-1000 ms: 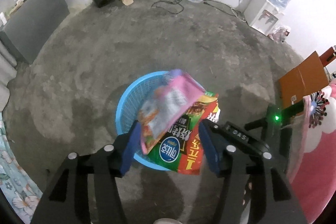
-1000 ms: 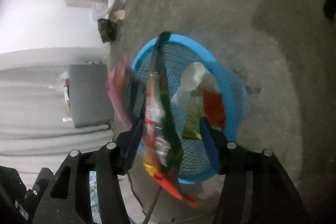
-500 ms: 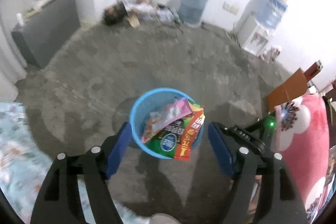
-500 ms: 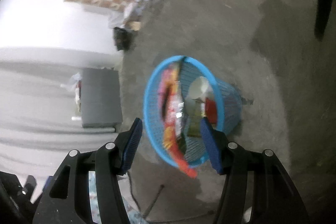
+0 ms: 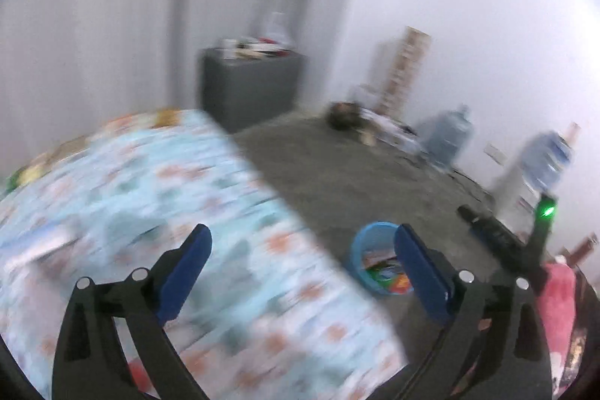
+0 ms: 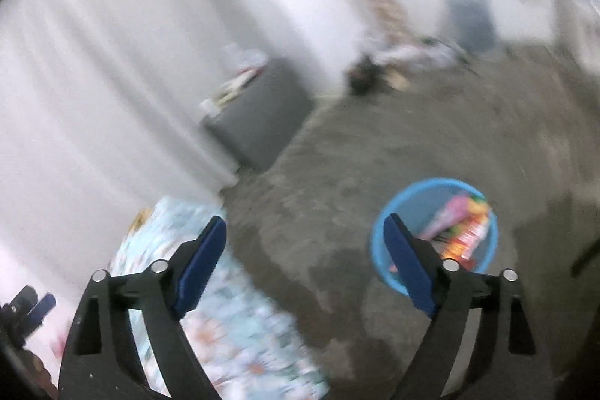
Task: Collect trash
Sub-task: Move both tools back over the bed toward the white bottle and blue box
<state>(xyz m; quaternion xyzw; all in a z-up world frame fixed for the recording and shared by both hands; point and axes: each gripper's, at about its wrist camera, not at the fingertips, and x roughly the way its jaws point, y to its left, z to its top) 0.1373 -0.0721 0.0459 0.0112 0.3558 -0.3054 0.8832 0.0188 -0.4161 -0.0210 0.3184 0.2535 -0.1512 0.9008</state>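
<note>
**Blue basket holding wrappers, both grippers wide and empty**

The blue basket [image 6: 435,238] stands on the grey concrete floor [image 6: 337,175], seen from above in the right wrist view. Inside it lie snack wrappers [image 6: 461,227], pink, orange and green, heaped toward the far side of the rim; individual packets cannot be told apart through the blur. In the left wrist view the same basket appears smaller, on the floor just beside the edge of a bed covered with a pale blue floral sheet [image 5: 187,212].

The left gripper [image 5: 300,265] has its jaws opening, spread wide, with nothing between the blue pads; behind it lie the sheet and the floor. The right gripper [image 6: 305,259] likewise has its jaws opening, and no object is between them; its right-hand pad overlaps the near rim of the basket in the picture only, well above it.

Farther out, a grey cabinet [image 5: 251,85] stands against a white curtain [image 5: 93,25], with clutter on top. Along the far wall are large water bottles [image 5: 450,134] and a patterned column [image 5: 405,70]. Both views are motion-blurred.
</note>
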